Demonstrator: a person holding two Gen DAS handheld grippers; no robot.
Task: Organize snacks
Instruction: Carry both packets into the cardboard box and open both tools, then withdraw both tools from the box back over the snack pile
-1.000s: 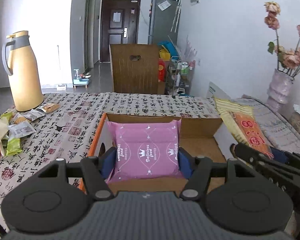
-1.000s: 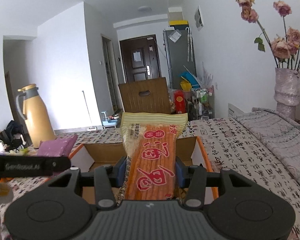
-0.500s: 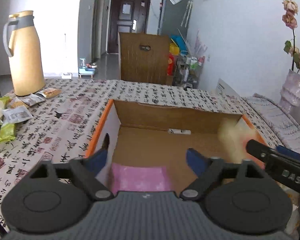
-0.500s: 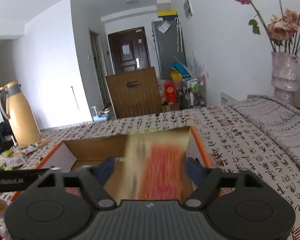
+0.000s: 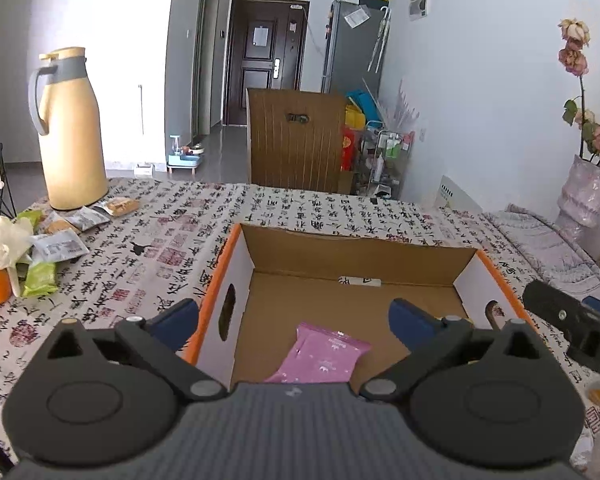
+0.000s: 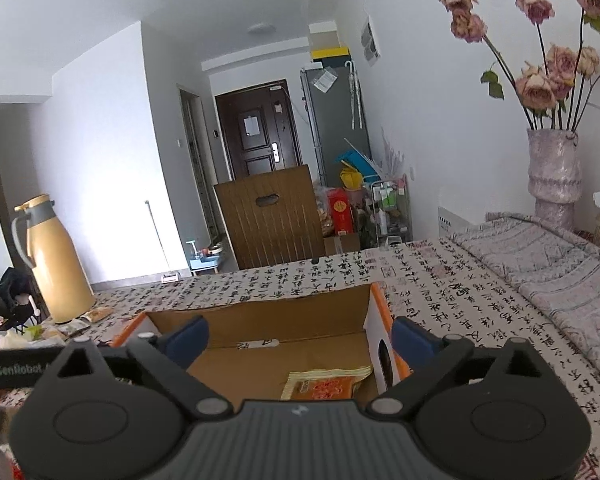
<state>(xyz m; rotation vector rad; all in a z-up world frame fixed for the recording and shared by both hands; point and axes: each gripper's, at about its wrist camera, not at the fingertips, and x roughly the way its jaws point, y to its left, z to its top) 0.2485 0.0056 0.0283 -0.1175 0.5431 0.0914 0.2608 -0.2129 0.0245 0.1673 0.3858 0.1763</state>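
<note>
Two snack packets lie in the cardboard box (image 5: 236,280): one pink packet (image 5: 324,354) below the left hand-held gripper (image 5: 296,318), one orange packet (image 6: 324,384) below the right hand-held gripper (image 6: 300,338). Both jaws are opening, gripping nothing. Each packet's near end is hidden behind its gripper's body.

Probably a home: entrance door (image 5: 266,60), fridge (image 5: 350,46) (papers stuck on), flower vase (image 6: 554,168).

Box (image 5: 380,248): brown inside, orange rim, white side walls. Pink pkt (image 5: 324,354) w/ white print; yellow-edged orange-red pkt (image 6: 326,384). Cloth (image 5: 172,248): pale w/ black script, red stamps. Tan jug (image 5: 70,132), grey top.
</note>
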